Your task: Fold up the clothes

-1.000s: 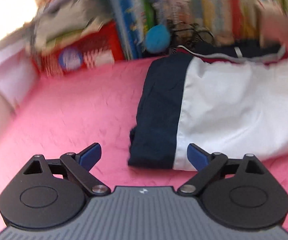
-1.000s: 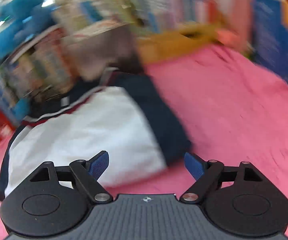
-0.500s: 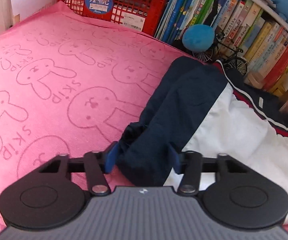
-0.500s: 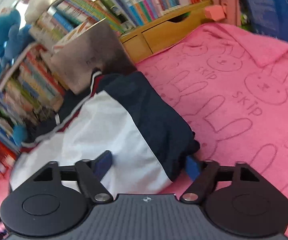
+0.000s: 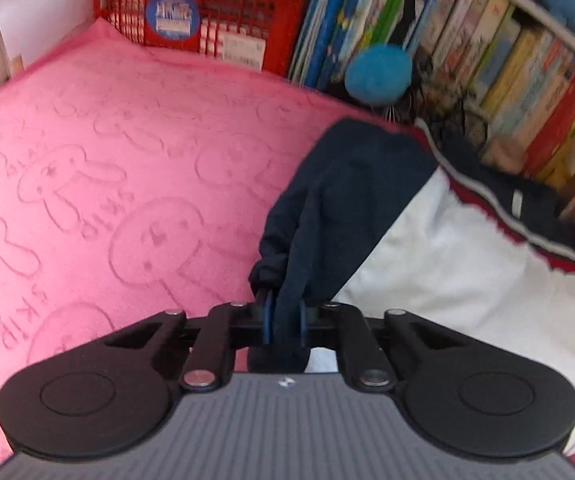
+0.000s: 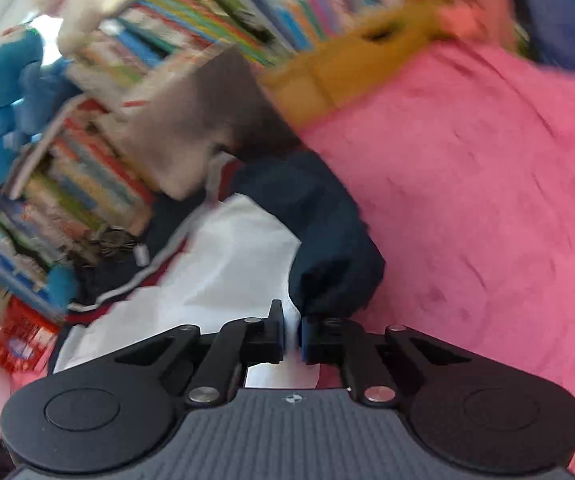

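Between left gripper [image 5: 285, 318] fingers: navy sleeve edge of jacket [image 5: 427, 264], clamped. Between right gripper [image 6: 292, 334] fingers: white hem beside other navy sleeve, clamped. Beyond both: jacket on pink rabbit-print towel [image 5: 107, 168], sleeves already folded in, collar toward bookshelf [image 5: 527, 80]. Judged roughly halfway; 1 lengthwise fold, hem to collar, left. Right view blurred.

Child's bedroom: picture books [image 5: 519, 80], plush toys [image 6: 3, 92], bunny blanket [image 5: 107, 184].
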Tool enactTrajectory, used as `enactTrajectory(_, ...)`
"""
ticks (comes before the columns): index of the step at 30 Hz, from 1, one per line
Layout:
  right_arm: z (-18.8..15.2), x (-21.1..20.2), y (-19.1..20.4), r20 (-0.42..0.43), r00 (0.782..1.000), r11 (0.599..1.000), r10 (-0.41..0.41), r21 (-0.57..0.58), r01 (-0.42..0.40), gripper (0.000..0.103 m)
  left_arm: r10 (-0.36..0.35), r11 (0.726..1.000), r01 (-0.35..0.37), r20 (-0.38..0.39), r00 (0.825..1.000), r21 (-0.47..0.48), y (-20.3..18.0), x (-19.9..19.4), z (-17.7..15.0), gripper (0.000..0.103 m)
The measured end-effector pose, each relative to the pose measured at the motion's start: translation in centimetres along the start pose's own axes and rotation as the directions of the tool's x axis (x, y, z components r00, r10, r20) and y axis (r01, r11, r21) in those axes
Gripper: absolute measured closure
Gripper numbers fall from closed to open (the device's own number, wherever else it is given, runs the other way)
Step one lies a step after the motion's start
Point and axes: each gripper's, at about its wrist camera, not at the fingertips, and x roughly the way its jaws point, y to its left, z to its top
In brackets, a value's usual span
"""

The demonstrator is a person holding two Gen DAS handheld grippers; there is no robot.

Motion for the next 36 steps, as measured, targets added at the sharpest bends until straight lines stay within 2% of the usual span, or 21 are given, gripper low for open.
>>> enactTrajectory(2,0.9,-2.2,1.8,0.024,0.999,0.997,0.039,-0.073,-0.037,0.095,-0.008,0.997,0.002,0.080,0.997,0.077,-0.7,-3.2,0.7,0.094)
enactTrajectory(4,1.4,-5.5,3.1,0.039,0.997,0.988,0.074,-0.141,-0.067,0.095,-0.025,0.988,-0.001,0.162,0.987,0.156,-1.3,-6.5,1.3,0.094)
enactTrajectory(7,0.7,-10.4,3.2,-0.003,0.997,0.979,0.081,-0.185,-0.080,0.095,-0.024,0.977,-0.017,0.186,0.982,0.214,-0.1,-10.7,0.6,0.094)
enactTrajectory(9,-0.6,-12.6,2.3,-0.063,0.997,0.978,0.047,-0.201,-0.059,0.095,0.025,0.969,-0.063,0.157,0.987,0.237,1.6,-12.1,-1.1,0.094)
enactTrajectory(11,-1.2,-12.7,2.4,-0.064,0.998,0.967,0.016,-0.251,-0.031,0.095,0.134,0.950,-0.150,0.074,0.988,0.275,3.4,-11.2,-3.5,0.094)
enactTrajectory(13,-1.7,-12.8,2.5,-0.063,0.998,0.954,-0.016,-0.301,-0.004,0.092,0.241,0.926,-0.221,-0.028,0.970,0.307,5.0,-9.3,-5.9,0.094)
enactTrajectory(15,-2.2,-12.9,2.6,-0.061,0.997,0.937,-0.048,-0.349,0.023,0.087,0.290,0.922,-0.249,-0.101,0.952,0.295,6.4,-8.0,-7.3,0.094)
enactTrajectory(17,-2.8,-13.1,2.7,-0.057,0.995,0.916,-0.079,-0.397,0.050,0.077,0.295,0.921,-0.264,-0.070,0.953,0.285,6.7,-8.5,-7.1,0.093)
enactTrajectory(18,-3.1,-13.1,2.8,-0.055,0.994,0.905,-0.095,-0.421,0.063,0.065,0.273,0.921,-0.253,-0.027,0.962,0.297,6.3,-9.1,-6.7,0.093)
enactTrajectory(19,-3.3,-13.2,2.8,-0.052,0.993,0.893,-0.110,-0.444,0.076,0.045,0.236,0.916,-0.233,0.030,0.971,0.326,5.6,-9.8,-6.2,0.091)
enactTrajectory(20,-3.6,-13.2,2.9,-0.048,0.991,0.880,-0.126,-0.467,0.089,0.036,0.191,0.909,-0.206,0.076,0.979,0.363,4.5,-10.3,-5.9,0.086)
enactTrajectory(21,-3.9,-13.3,2.9,-0.045,0.989,0.866,-0.141,-0.490,0.101,0.029,0.143,0.898,-0.179,0.118,0.983,0.402,3.4,-10.7,-5.5,0.071)
enactTrajectory(22,-4.2,-13.3,3.0,-0.040,0.987,0.852,-0.156,-0.512,0.114,0.029,0.093,0.884,-0.155,0.157,0.983,0.441,2.4,-11.1,-5.2,0.062)
enactTrajectory(24,-4.7,-13.5,3.1,-0.031,0.982,0.820,-0.186,-0.555,0.138,0.031,-0.029,0.873,-0.069,0.193,0.981,0.483,0.2,-11.5,-4.6,0.061)
enactTrajectory(26,-5.2,-13.4,3.3,-0.021,0.977,0.789,-0.211,-0.594,0.157,0.045,-0.128,0.860,0.010,0.197,0.972,0.511,-1.7,-11.5,-4.4,0.057)
enactTrajectory(27,-5.2,-12.2,3.7,-0.024,0.980,0.786,-0.198,-0.601,0.144,0.057,-0.164,0.852,0.037,0.199,0.966,0.523,-2.5,-11.4,-4.5,0.056)
enactTrajectory(28,-5.3,-11.0,4.2,-0.026,0.983,0.783,-0.184,-0.608,0.131,0.069,-0.176,0.843,0.043,0.201,0.964,0.536,-3.1,-10.6,-4.8,0.056)
enactTrajectory(29,-5.3,-9.8,4.6,-0.029,0.985,0.780,-0.171,-0.615,0.117,0.073,-0.185,0.834,0.044,0.202,0.962,0.550,-3.7,-9.8,-5.0,0.056)
enactTrajectory(33,-5.4,-5.2,6.5,-0.041,0.992,0.765,-0.118,-0.641,0.064,0.076,-0.178,0.806,0.038,0.181,0.967,0.591,-5.5,-6.7,-5.8,0.055)
enactTrajectory(36,-5.5,-1.6,7.8,-0.051,0.996,0.751,-0.078,-0.660,0.025,0.076,-0.153,0.783,0.002,0.189,0.970,0.621,-6.5,-5.3,-6.3,0.055)
